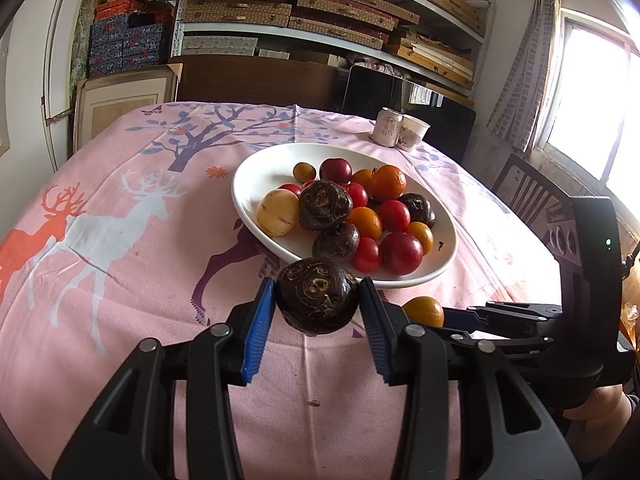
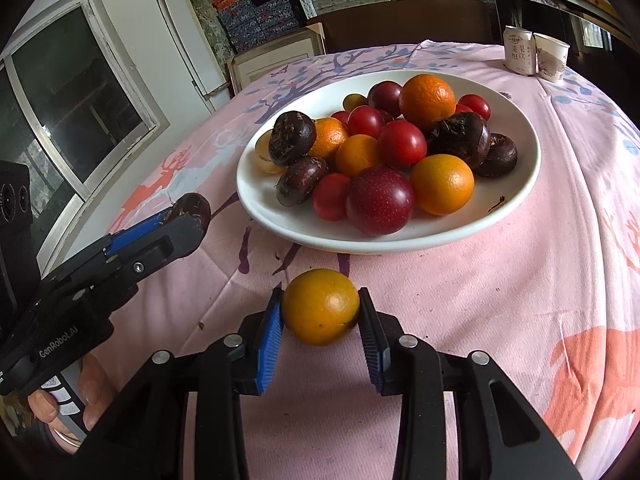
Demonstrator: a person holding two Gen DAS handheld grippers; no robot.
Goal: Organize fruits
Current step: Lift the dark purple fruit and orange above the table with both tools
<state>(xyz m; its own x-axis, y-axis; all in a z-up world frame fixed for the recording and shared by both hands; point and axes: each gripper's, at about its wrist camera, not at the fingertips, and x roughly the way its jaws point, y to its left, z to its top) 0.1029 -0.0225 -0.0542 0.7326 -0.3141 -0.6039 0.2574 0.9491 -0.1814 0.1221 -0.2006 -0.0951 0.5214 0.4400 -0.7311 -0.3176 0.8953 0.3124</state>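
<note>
Two fruits are gripped, one per claw, both just short of the white plate (image 1: 256, 168) on its near side. The left gripper (image 1: 318, 300) clamps a dark water chestnut (image 1: 318, 295) between its blue pads (image 1: 258, 330), both pads touching its sides; the chestnut sits just off the plate's near rim, whether lifted off the cloth or resting on it I cannot tell. The right gripper (image 2: 320, 312) pinches a small orange citrus (image 2: 321, 306) between its pads, again just near of the plate rim (image 2: 400, 240).

Seen from the right wrist camera, the left gripper (image 2: 188, 216) lies to the left of the plate with the chestnut (image 2: 194, 206) at its tip. From the left wrist camera, the citrus (image 1: 425, 311) peeks out right of the left claw's finger, with the right gripper's black body behind it.

On the plate: a heap of red cherry tomatoes (image 2: 402, 144), dark red plums (image 2: 380, 201), oranges (image 2: 427, 96), more water chestnuts (image 2: 291, 138) and a pale yellow fruit (image 1: 277, 212) at the plate's left edge.

The plate stands on a pink tablecloth (image 1: 120, 280) printed with deer and a tree. Beyond the plate, at the far right corner of the table, a can (image 1: 386, 127) and a paper cup (image 1: 412, 133) stand touching. Shelves of boxes (image 1: 320, 12) stand behind the table.
</note>
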